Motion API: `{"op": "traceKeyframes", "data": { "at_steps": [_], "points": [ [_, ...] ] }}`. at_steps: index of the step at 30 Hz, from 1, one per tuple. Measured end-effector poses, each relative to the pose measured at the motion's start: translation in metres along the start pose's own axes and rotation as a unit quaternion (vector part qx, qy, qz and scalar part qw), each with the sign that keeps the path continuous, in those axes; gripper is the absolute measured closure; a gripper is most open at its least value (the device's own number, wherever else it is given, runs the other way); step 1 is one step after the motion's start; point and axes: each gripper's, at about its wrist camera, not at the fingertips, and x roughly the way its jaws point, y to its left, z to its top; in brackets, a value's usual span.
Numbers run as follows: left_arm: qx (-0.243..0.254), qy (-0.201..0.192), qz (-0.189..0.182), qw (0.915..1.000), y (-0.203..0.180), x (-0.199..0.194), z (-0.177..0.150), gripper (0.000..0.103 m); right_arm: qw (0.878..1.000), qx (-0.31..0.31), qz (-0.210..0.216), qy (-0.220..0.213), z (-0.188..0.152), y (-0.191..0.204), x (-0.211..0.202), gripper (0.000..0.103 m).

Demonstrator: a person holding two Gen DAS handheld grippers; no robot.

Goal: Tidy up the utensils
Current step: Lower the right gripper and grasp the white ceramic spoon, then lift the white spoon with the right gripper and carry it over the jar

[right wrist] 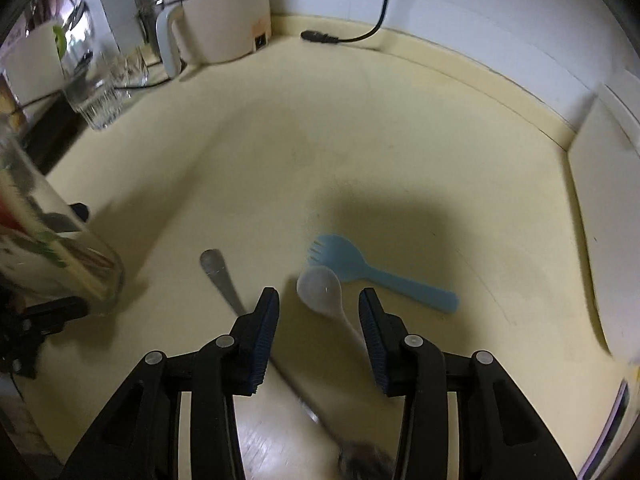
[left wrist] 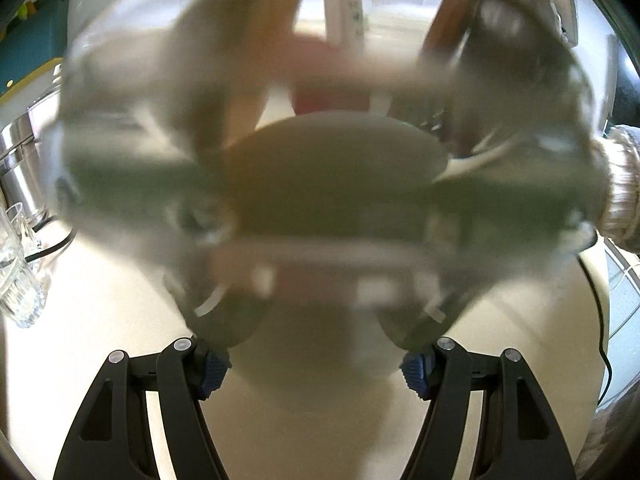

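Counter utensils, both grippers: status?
Left gripper shut on glass jar. Right gripper open, empty, over white spoon. Blue spork, metal spoon loose on counter. Nothing blocking.

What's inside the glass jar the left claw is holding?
The glass jar holds blurred utensil handles: a tan wooden one, a white patterned one and a reddish-brown one. Their lower ends blur out of recognition.

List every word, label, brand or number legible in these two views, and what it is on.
None can be read.
Glass jar held in the left hand-held gripper: printed pattern, blurred, no letters legible.
Cream appliance: small dark panel near its base, too small to read.
Blue spork, white spoon: unmarked.
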Motion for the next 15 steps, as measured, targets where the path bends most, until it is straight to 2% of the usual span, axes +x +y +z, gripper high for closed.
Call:
{"op": "traceKeyframes", "data": {
  "at_steps": [5,11,15],
  "points": [
    [0.000,0.001,0.000,1.0000,0.001,0.002,-0.001,0.030,1.000,-0.021,-0.016,0.002,0.007,0.003,0.012,0.079],
    [0.000,0.001,0.000,1.0000,0.001,0.002,-0.001,0.030,1.000,-0.002,-0.013,-0.010,0.005,0.000,0.005,0.080],
    [0.000,0.001,0.000,1.0000,0.000,0.002,-0.001,0.030,0.998,0.038,0.012,-0.058,0.000,-0.003,-0.029,0.080]
  ]
}}
